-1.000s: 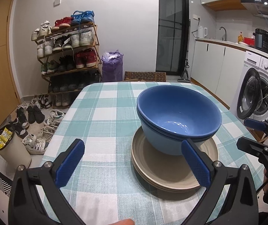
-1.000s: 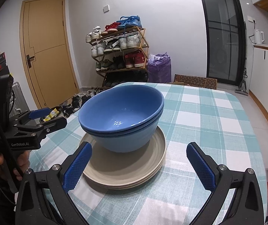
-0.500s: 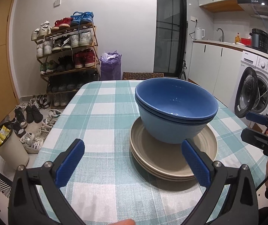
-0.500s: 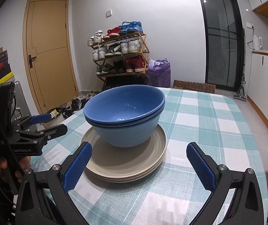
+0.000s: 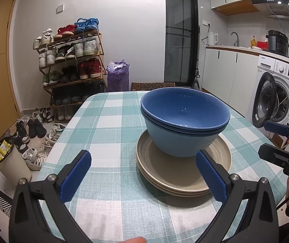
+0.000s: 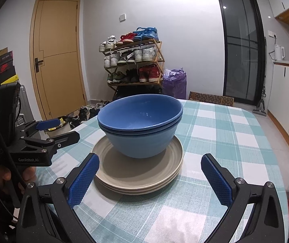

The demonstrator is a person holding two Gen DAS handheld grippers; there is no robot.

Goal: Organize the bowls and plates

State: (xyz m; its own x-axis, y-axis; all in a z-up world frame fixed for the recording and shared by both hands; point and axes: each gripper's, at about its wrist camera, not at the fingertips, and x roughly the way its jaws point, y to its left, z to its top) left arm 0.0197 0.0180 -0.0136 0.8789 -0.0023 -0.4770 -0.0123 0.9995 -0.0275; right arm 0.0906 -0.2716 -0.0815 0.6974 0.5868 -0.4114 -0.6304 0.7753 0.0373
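Blue glazed ceramic marks the two nested round bowls (image 5: 185,121), which are seen stacked one inside the other on top of a pile of beige ridged round plates (image 5: 176,174), the whole stack standing on the table covered with a teal-and-white checked cloth (image 5: 108,141). The left gripper (image 5: 144,176) is held just in front of the plates, slightly to their left, with its blue-padded fingers (image 5: 75,174) spread wide and nothing between them. The right gripper (image 6: 150,180) is likewise held just in front of the plates, on their right-hand side, its jaws wide apart and empty; neither is touching the crockery. A shoe rack (image 5: 71,64) and a washing machine (image 5: 278,95) are seen well behind the stack. The sorting is judged to be essentially done, since bowls are nested and plates piled in one tidy tower. If anything is left, it would be a withdrawal of both tools, or a two-sided lift of the plate pile, which would call for level, matched grips under the lowest rim so that the bowls are not tipped.
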